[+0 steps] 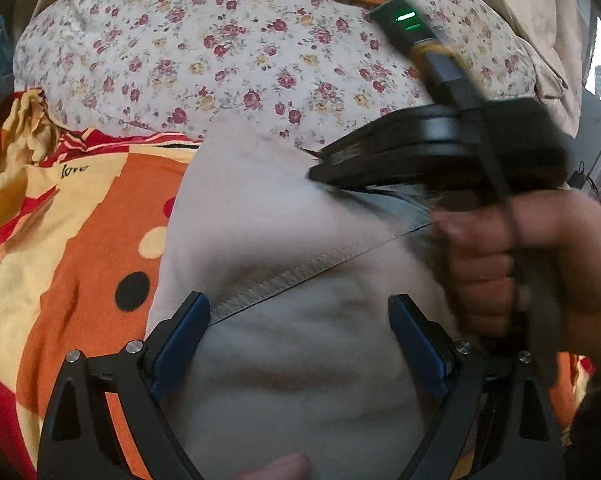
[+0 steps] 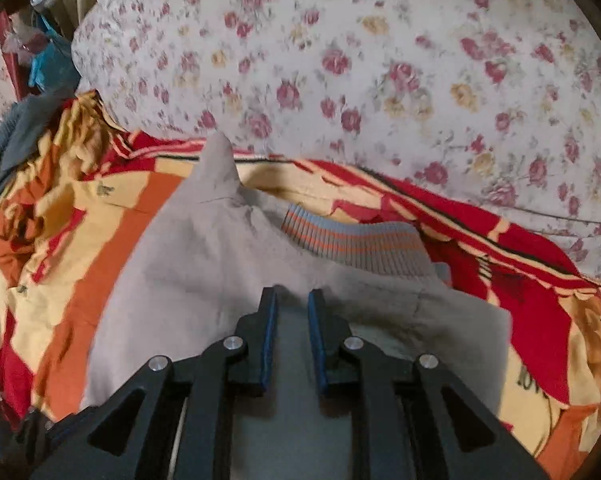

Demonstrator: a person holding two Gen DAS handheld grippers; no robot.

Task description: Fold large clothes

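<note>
Jacket [image 2: 204, 272] plain beige-grey, ribbed collar [image 2: 352, 240] grey with thin orange stripes. Bedsheet [image 1: 80, 220] under it loud: orange, red, cream blocks, black and cream dots. Quilt [image 2: 340, 60] at far side off-white, tiny maroon and yellow roses. Grippers black, blue pads [image 1: 184, 328].

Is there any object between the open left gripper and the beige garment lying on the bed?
Nothing visible. The left gripper hangs open directly over the beige garment, with only cloth between its blue pads. The right gripper, held by a hand, is off to the right side, not in the path.
</note>
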